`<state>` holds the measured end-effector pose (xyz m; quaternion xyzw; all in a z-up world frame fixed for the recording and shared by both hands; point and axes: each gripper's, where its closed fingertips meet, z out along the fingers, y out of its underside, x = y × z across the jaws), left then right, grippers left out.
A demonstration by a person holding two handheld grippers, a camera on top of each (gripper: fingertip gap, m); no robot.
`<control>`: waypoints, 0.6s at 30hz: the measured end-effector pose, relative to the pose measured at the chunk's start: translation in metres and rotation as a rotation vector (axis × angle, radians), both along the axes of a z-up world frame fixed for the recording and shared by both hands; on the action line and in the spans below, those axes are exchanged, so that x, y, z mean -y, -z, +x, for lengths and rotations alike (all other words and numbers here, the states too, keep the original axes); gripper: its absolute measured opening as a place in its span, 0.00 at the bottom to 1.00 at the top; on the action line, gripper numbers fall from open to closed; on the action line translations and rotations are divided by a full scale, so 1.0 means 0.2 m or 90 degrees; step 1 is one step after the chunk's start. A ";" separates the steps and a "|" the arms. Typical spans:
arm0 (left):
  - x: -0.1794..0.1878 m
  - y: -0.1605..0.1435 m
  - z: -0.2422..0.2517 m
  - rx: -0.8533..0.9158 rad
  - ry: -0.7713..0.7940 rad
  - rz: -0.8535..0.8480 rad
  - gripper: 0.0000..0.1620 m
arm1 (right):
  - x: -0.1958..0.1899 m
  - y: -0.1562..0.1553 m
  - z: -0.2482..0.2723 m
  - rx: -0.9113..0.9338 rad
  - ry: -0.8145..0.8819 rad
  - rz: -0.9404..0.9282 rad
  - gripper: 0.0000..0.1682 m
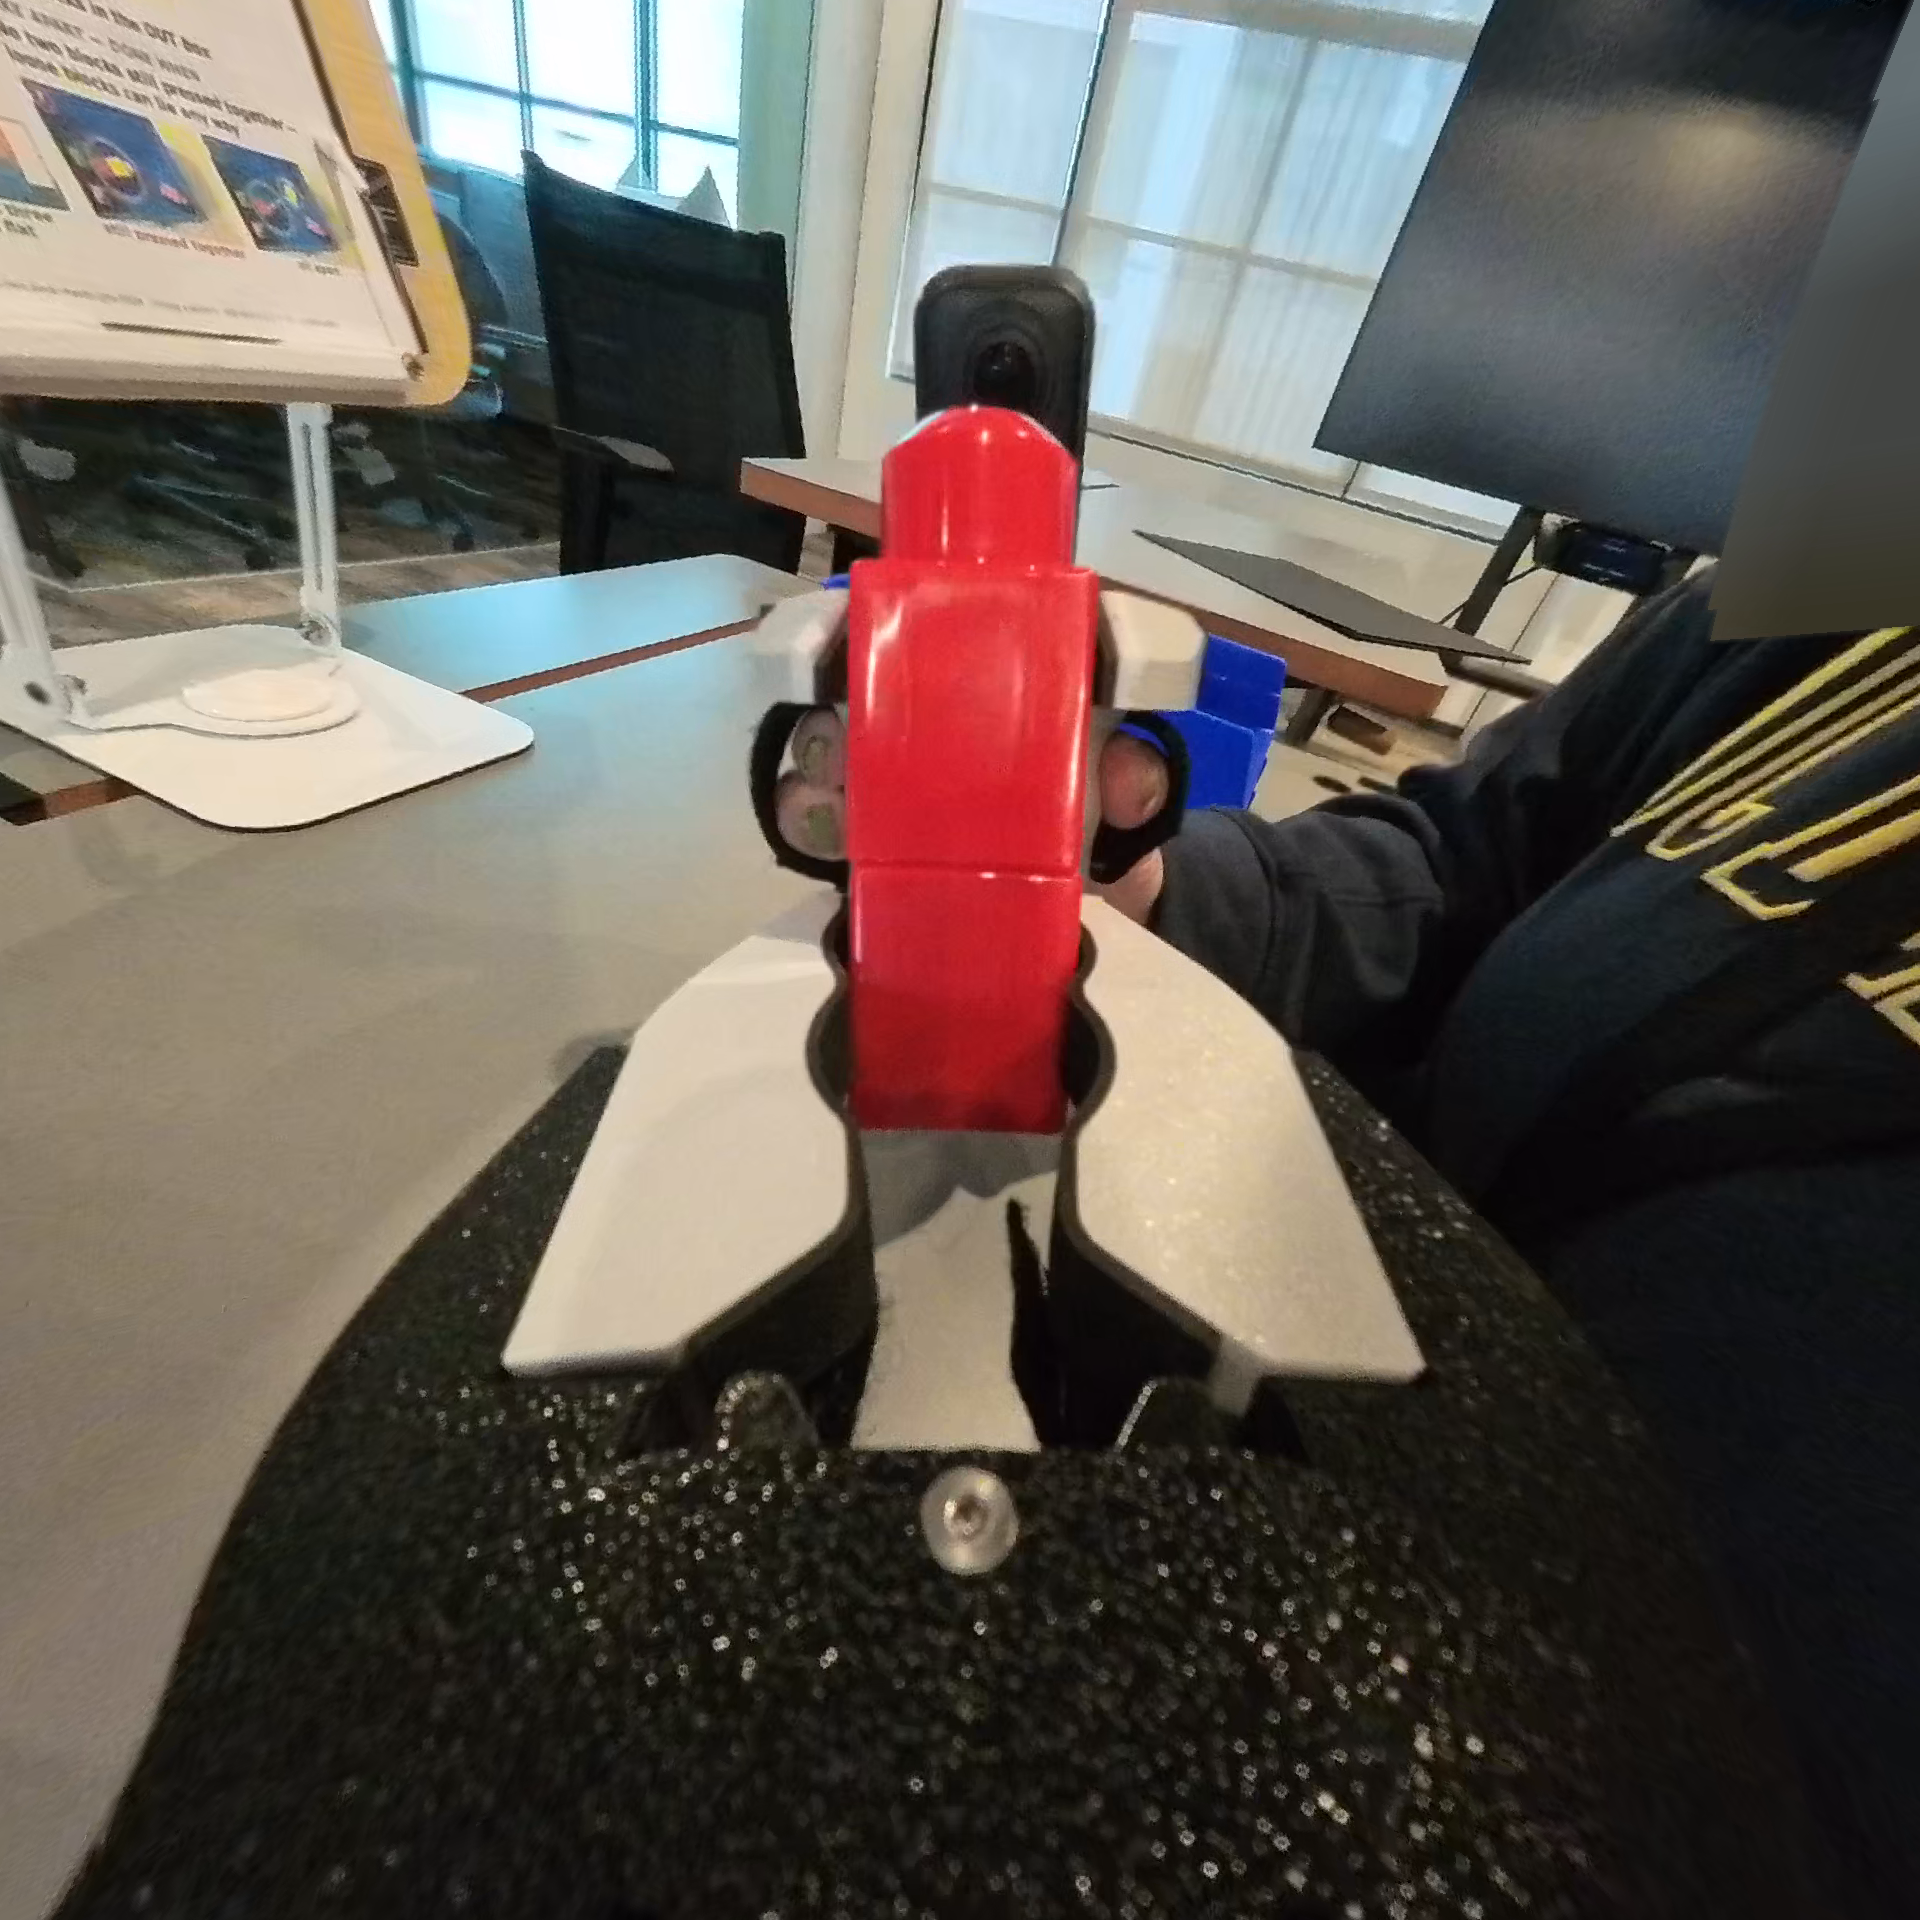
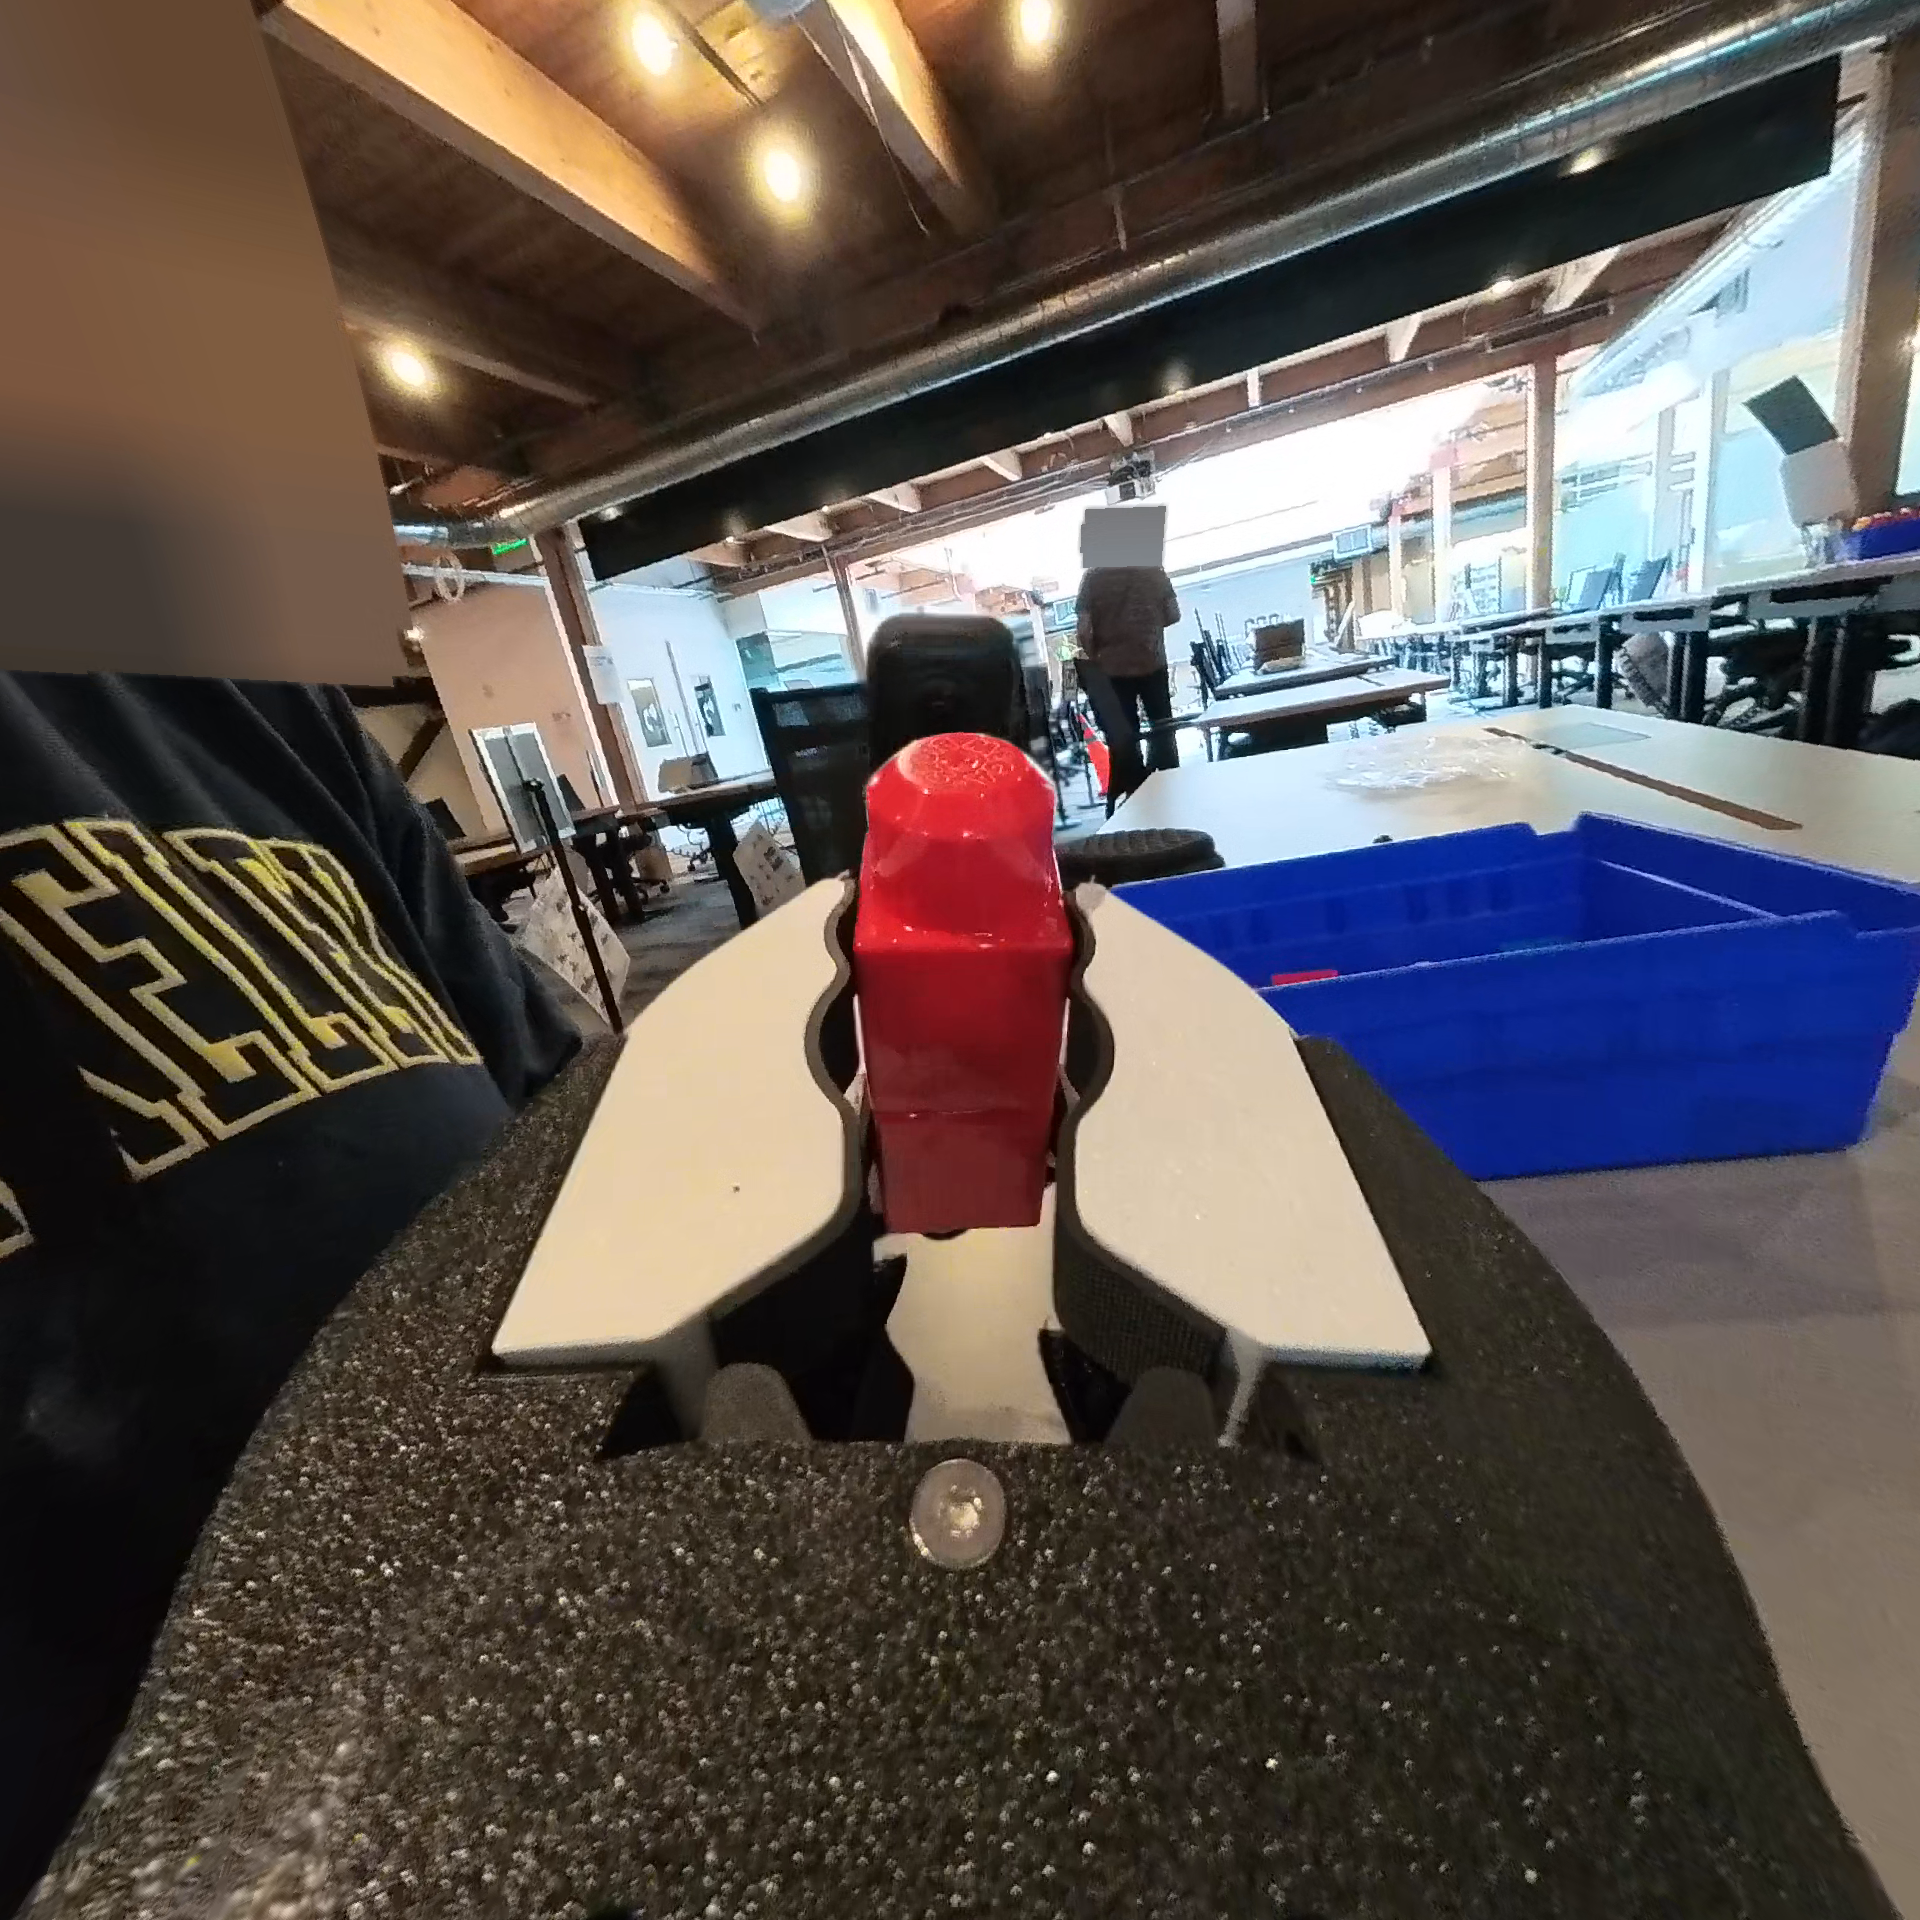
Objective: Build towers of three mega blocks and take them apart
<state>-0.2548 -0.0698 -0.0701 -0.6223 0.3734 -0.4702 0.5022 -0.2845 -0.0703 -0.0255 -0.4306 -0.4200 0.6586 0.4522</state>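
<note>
A red tower of two joined mega blocks (image 1: pixel 961 790) stands upright in the air above the grey table (image 1: pixel 260 1039), its stud on top. My left gripper (image 1: pixel 961 935) is shut on the lower block. My right gripper (image 1: pixel 971 644) faces it from the far side, and its grey fingertips (image 1: pixel 1153 644) clamp the upper block. In the right wrist view the right gripper (image 2: pixel 961 904) is shut on the same red tower (image 2: pixel 961 1018). I cannot tell whether a third block is hidden.
A blue bin (image 2: pixel 1558 987) sits on the table to the right of the right gripper. A white stand (image 1: pixel 260 717) with an instruction sheet is at the left. The person's dark sweater (image 1: pixel 1662 935) is close on the right. A black chair (image 1: pixel 665 384) stands behind.
</note>
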 end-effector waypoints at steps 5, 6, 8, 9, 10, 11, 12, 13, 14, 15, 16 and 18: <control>-0.02 -0.02 -0.16 -0.002 -0.084 0.031 0.22 | -0.15 0.10 0.04 0.077 0.109 0.010 0.41; -0.03 -0.04 -0.22 0.008 -0.107 0.040 0.22 | -0.20 0.21 0.04 0.153 0.159 0.014 0.41; -0.03 -0.08 -0.32 0.023 -0.138 0.055 0.22 | -0.22 0.45 0.02 0.310 0.198 0.029 0.43; -0.04 -0.10 -0.35 0.022 -0.150 0.062 0.22 | -0.22 0.55 0.00 0.381 0.208 0.033 0.44; -0.04 -0.10 -0.38 0.015 -0.160 0.068 0.22 | -0.21 0.64 -0.01 0.444 0.211 0.042 0.45; -0.04 -0.10 -0.39 0.006 -0.169 0.074 0.22 | -0.22 0.72 -0.02 0.504 0.231 0.050 0.46; -0.04 -0.10 -0.40 0.001 -0.173 0.079 0.22 | -0.22 0.78 -0.03 0.547 0.240 0.064 0.46; -0.03 -0.10 -0.41 -0.001 -0.174 0.081 0.22 | -0.23 0.83 -0.04 0.579 0.247 0.073 0.45; -0.03 -0.11 -0.41 -0.002 -0.173 0.081 0.22 | -0.24 0.87 -0.05 0.609 0.252 0.080 0.45; -0.03 -0.11 -0.40 -0.005 -0.171 0.082 0.22 | -0.23 0.90 -0.07 0.626 0.242 0.083 0.44; -0.03 -0.10 -0.40 -0.010 -0.169 0.083 0.23 | -0.23 0.93 -0.08 0.636 0.232 0.079 0.42; -0.02 -0.09 -0.39 -0.024 -0.163 0.084 0.23 | -0.21 0.98 -0.09 0.666 0.206 0.085 0.24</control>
